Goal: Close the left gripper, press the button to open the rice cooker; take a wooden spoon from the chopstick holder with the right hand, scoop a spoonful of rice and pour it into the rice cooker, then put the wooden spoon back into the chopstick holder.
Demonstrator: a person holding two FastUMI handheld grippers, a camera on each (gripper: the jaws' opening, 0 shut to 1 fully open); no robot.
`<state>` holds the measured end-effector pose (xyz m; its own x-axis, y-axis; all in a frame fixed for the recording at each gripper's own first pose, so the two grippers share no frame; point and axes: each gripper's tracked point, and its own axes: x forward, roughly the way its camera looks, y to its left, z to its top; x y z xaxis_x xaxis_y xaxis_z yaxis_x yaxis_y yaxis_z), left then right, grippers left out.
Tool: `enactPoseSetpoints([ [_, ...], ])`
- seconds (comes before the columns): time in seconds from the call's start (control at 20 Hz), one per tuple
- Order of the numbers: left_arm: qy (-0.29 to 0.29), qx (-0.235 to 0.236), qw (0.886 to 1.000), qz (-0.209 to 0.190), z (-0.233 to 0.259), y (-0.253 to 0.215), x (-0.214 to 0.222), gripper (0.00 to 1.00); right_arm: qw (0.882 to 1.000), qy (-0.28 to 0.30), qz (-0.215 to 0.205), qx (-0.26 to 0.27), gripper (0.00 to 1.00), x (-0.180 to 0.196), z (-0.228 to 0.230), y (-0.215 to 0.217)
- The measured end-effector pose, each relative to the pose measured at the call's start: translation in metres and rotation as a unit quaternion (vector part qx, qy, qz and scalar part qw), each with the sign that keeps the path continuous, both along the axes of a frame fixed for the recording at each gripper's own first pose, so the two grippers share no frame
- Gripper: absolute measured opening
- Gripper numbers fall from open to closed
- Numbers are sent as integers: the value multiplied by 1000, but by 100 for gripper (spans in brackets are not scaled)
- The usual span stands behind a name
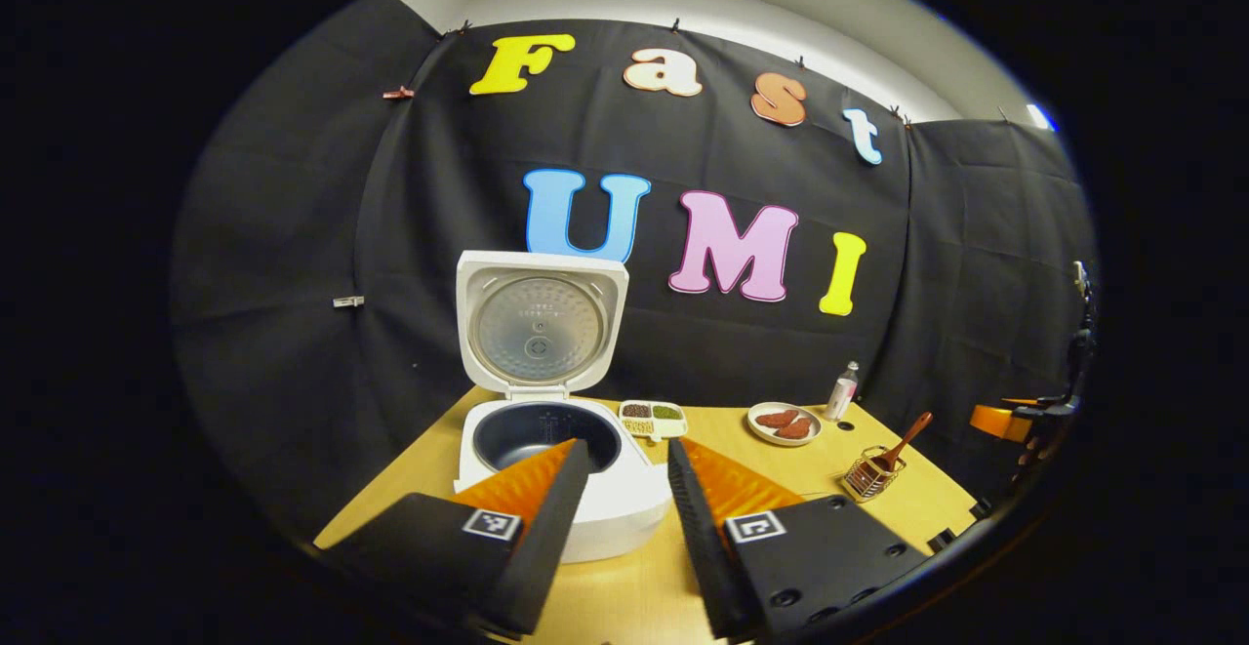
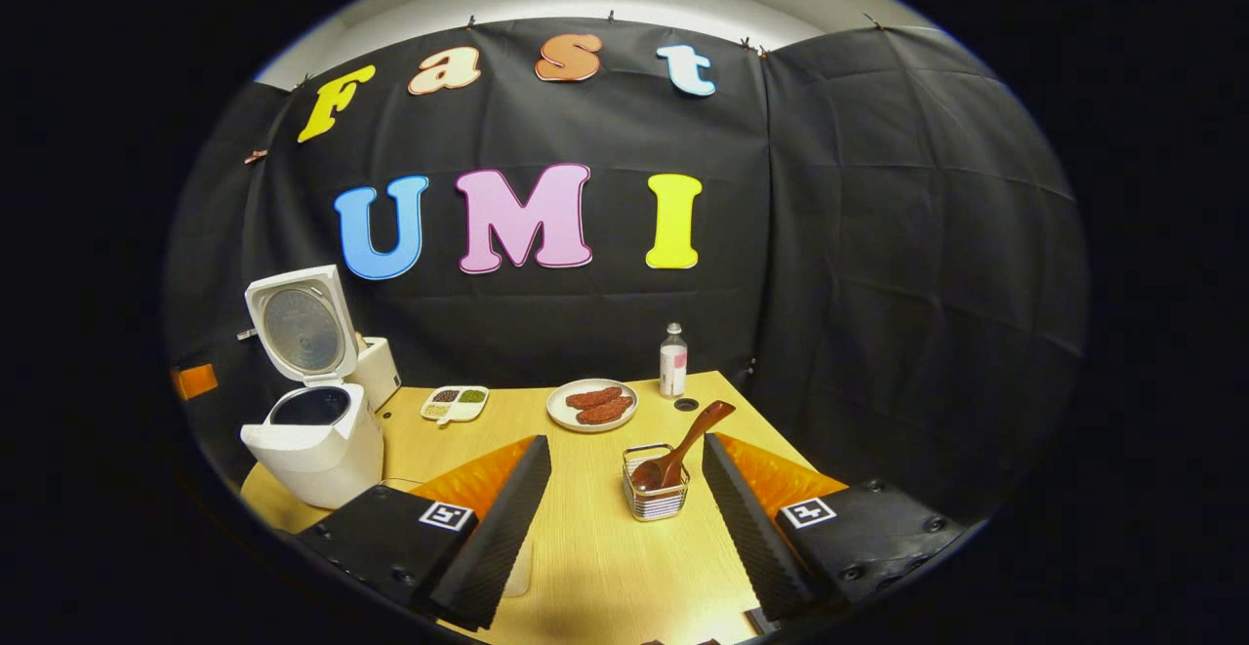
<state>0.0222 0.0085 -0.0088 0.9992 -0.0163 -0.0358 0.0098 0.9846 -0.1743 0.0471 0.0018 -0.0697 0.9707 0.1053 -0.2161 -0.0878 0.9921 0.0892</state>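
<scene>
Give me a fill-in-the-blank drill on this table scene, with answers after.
1. The white rice cooker has its lid ____.
2. The brown wooden spoon leans in the wire chopstick ____.
3. The round white plate stands between the divided grain tray and the clear ____.
4. The right gripper holds ____.

Missing words: open; holder; bottle; nothing

The left gripper view looks from the table's (image 1: 624,586) near edge toward the back wall, close to the open rice cooker (image 1: 551,474). The right gripper view faces likewise from farther right, close behind the chopstick holder (image 2: 656,494). Both views share the tabletop and these things.
</scene>
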Motion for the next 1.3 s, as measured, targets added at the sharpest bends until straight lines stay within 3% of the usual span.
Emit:
enactPoseSetpoints([
  [0.05, 1, -2, 1000, 10, -1, -2, -2, 72, 1000, 10, 3, 8, 98, 10, -4, -2],
  [0.1, 0, -3, 1000, 23, 0, 0, -2, 93, 1000, 19, 7, 16, 98, 19, -8, -6],
  [0.15, -5, -3, 999, 36, 1, -3, -2, 99, 999, 26, 11, 21, 98, 29, -13, -8],
  [0.45, 23, -10, 996, 89, -11, -26, -20, 95, 996, 82, 29, 28, 98, 88, -59, -31],
  [0.7, 42, 18, 990, 136, -16, -49, -35, 95, 989, 135, 30, 58, 98, 131, -104, -42],
  [0.95, 57, 44, 987, 147, -14, -74, -29, 95, 981, 177, 46, 63, 99, 168, -152, -39],
  [1.1, 61, 60, 986, 146, -10, -90, -26, 95, 983, 170, 49, 46, 99, 189, -162, -36],
  [1.25, 75, 67, 986, 133, -17, -107, -26, 95, 984, 162, 48, 60, 98, 210, -167, -32],
  [1.3, 82, 69, 986, 131, -21, -112, -27, 94, 985, 152, 45, 66, 88, 218, -164, -34],
])
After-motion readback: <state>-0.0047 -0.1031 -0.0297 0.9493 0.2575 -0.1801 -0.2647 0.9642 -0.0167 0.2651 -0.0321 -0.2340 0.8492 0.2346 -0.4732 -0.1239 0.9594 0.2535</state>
